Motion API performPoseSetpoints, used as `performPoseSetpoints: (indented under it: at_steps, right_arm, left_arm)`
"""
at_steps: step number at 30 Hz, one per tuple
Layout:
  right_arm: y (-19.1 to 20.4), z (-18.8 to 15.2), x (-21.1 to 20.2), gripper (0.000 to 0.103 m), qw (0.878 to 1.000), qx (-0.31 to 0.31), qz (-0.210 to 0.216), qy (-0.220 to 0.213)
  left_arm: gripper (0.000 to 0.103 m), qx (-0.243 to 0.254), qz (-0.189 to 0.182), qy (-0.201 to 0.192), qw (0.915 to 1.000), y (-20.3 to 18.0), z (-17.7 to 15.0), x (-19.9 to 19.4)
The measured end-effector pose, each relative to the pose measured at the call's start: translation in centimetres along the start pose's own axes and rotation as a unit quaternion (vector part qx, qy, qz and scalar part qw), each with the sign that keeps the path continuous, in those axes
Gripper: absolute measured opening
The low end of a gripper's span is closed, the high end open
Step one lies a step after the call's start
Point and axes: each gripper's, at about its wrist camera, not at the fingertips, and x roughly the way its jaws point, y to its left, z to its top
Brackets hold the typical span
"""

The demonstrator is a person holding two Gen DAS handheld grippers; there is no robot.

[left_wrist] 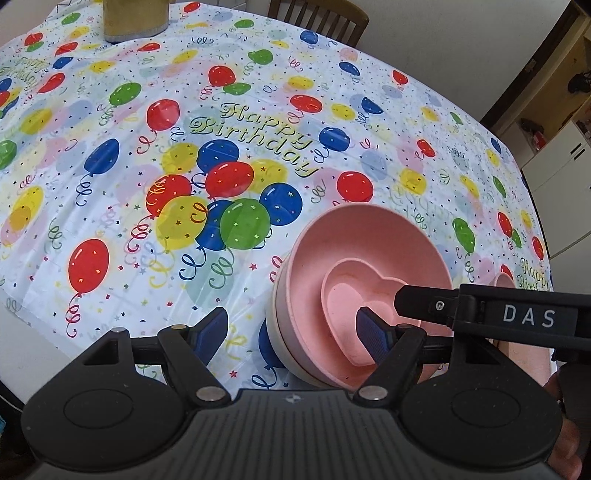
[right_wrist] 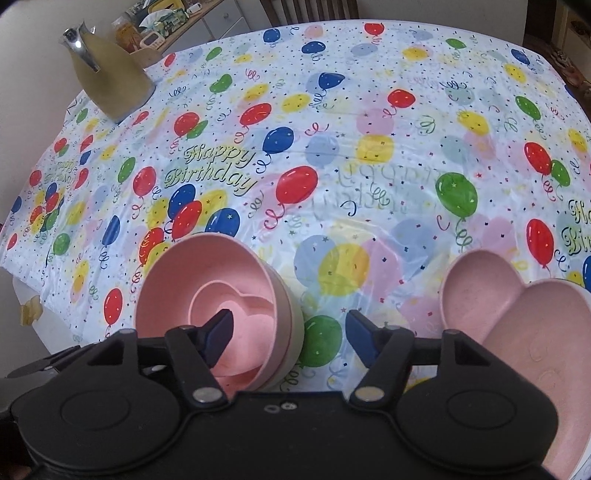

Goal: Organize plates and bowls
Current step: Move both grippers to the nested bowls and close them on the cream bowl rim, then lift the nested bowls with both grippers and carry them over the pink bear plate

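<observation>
A round pink bowl sits nested in a cream bowl on the balloon tablecloth. A small pink heart-shaped dish lies inside it. My left gripper is open, its right finger over the heart dish and its left finger over bare cloth. My right gripper is open, its left finger over the same stack, its right finger over the cloth. A large pink heart-shaped plate lies at the right in the right wrist view. The right gripper's body crosses the left wrist view.
A yellow jug stands at the table's far left corner, also in the left wrist view. A wooden chair stands behind the table. Cabinets are at the right. The table's left edge is close by.
</observation>
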Motion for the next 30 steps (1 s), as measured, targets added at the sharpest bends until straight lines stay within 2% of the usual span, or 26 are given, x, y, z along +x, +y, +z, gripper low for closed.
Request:
performPoseSetpoints:
  at_steps: [5, 7, 11, 16, 24, 30]
  right_arm:
    - [0.3, 0.2, 0.7, 0.055, 1.000, 0.002, -0.005, 0.001]
    - [0.4, 0.3, 0.9, 0.052, 1.000, 0.004, -0.004, 0.001]
    - [0.5, 0.2, 1.3, 0.044, 1.000, 0.000, -0.007, 0.005]
    - [0.3, -0.1, 1.4, 0.040, 1.000, 0.005, -0.001, 0.006]
    - [0.2, -0.4, 1.6, 0.019, 1.000, 0.003, -0.001, 0.017]
    - [0.4, -0.5, 1.4, 0.015, 1.000, -0.007, -0.008, 0.012]
  left_arm:
    - [0.073, 0.007, -0.003, 0.003, 1.0000, -0.1, 0.1, 0.7]
    - [0.065, 0.002, -0.007, 0.010, 0.9999, 0.1, 0.2, 1.0]
    - [0.057, -0.004, -0.012, 0.017, 0.9998, 0.3, 0.2, 1.4]
    - [0.045, -0.007, -0.024, 0.025, 0.9994, 0.3, 0.2, 1.6]
    - [0.041, -0.019, -0.018, 0.030, 0.9992, 0.3, 0.5, 1.6]
    - [0.038, -0.020, -0.011, 0.033, 0.9992, -0.1, 0.6, 1.4]
